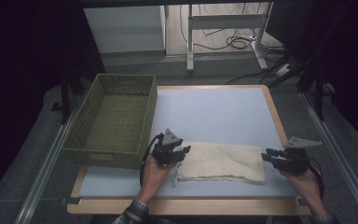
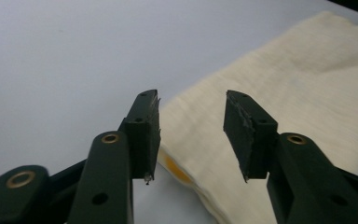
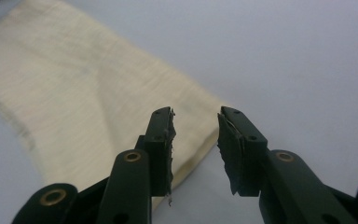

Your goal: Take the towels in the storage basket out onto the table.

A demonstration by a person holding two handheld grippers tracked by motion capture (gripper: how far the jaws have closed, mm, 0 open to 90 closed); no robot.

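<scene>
Folded cream cloth [image 1: 222, 162] lies flat on the pale table top [image 1: 214, 112], lower centre of the high view, long side running left to right. Its near edge looks slightly rumpled.

Left gripper [image 1: 185, 151] sits at the cloth's left end, just over the edge. In the left gripper view the jaws stand apart with a clear gap, the cloth's [image 2: 279, 107] corner below and beyond them, nothing pinched; a yellow patch shows at the fold's edge.

Right gripper [image 1: 266, 154] is at the cloth's right end, lower right of the high view. In the right gripper view the jaws are parted, narrower gap, the cloth's [image 3: 74, 102] corner under the left jaw, not gripped.

Green woven basket [image 1: 114, 119] stands at the table's left edge, upper left of the cloth, apart from it.
</scene>
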